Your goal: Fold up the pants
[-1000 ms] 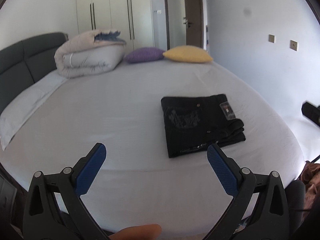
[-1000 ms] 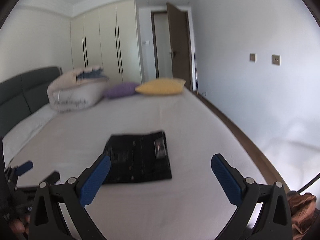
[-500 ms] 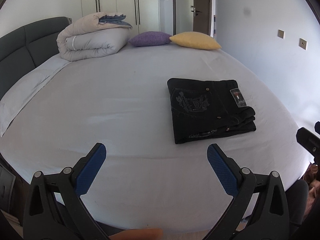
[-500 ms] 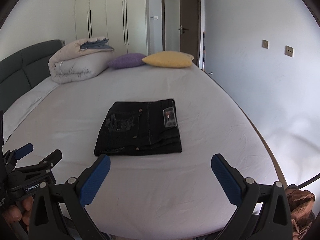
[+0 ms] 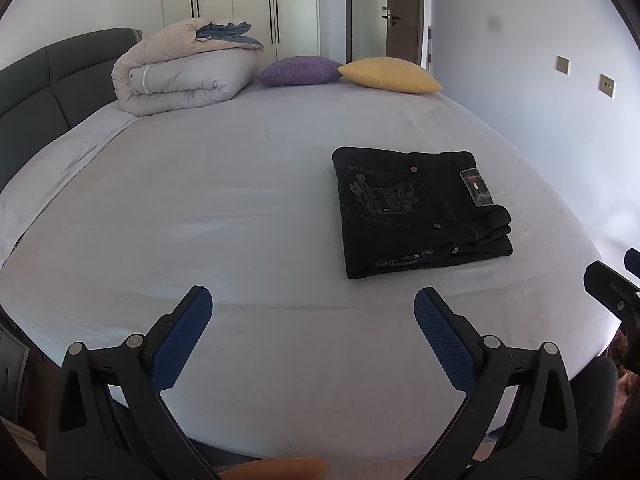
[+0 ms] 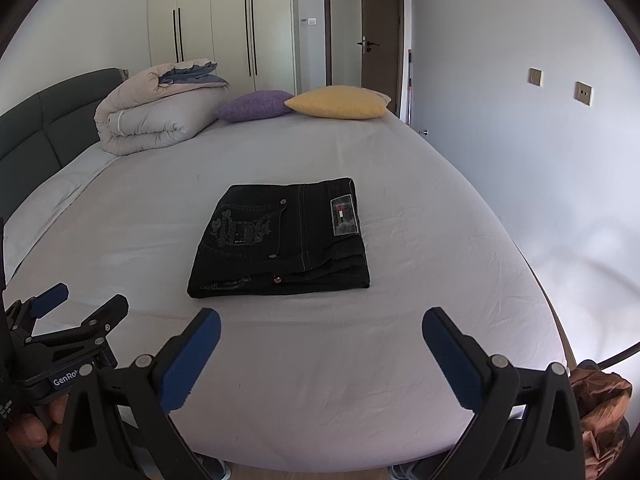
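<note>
Both the left gripper (image 5: 312,312) and right gripper (image 6: 320,334), spread wide and empty, are tilting down toward the bed (image 6: 400,360), where the pants (image 6: 280,236) are lying neatly folded, apparently finished.

White wardrobe (image 6: 224,32), open door (image 6: 380,36).

Setting: a home bedroom. Indicators: a wide bed (image 6: 360,380) with grey padded headboard (image 6: 44,120) at left of frame, a rolled duvet (image 6: 152,120) and two cushions (image 6: 336,102) at upper centre, built-in wardrobes (image 6: 224,28) and an open door (image 6: 380,36) behind.
</note>
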The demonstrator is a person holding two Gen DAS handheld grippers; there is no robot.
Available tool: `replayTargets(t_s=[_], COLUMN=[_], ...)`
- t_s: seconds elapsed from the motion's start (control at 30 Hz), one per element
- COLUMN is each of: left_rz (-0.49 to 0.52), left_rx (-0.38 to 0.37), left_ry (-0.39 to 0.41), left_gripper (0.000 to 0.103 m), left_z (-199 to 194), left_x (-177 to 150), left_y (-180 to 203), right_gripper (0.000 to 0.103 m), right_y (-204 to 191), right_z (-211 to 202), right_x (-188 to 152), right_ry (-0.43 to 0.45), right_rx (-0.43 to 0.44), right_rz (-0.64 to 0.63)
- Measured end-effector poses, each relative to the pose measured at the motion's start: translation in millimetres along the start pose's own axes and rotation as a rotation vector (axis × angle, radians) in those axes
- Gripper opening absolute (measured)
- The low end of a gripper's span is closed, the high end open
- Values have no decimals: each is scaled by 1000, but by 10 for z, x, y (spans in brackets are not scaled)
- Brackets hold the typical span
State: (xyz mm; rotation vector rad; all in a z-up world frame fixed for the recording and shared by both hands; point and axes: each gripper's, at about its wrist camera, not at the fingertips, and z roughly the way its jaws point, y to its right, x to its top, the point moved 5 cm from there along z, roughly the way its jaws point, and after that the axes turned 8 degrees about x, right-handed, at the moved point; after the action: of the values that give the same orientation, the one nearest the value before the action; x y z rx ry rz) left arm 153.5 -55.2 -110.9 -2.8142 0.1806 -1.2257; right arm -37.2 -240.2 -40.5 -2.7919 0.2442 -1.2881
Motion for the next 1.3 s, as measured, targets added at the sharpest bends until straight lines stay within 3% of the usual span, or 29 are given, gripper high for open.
replayTargets(t_s=[1.3], left_rz=[-8], left_rx=[-3], left_ry=[-11], left_gripper=[103], left_z=[29], left_x=[-74], left_y=[34], right_gripper=[103], right_y=[6], right_z=[77], right_x=[-112], right_ry=[-19], right_rx=[10], right_rz=[5])
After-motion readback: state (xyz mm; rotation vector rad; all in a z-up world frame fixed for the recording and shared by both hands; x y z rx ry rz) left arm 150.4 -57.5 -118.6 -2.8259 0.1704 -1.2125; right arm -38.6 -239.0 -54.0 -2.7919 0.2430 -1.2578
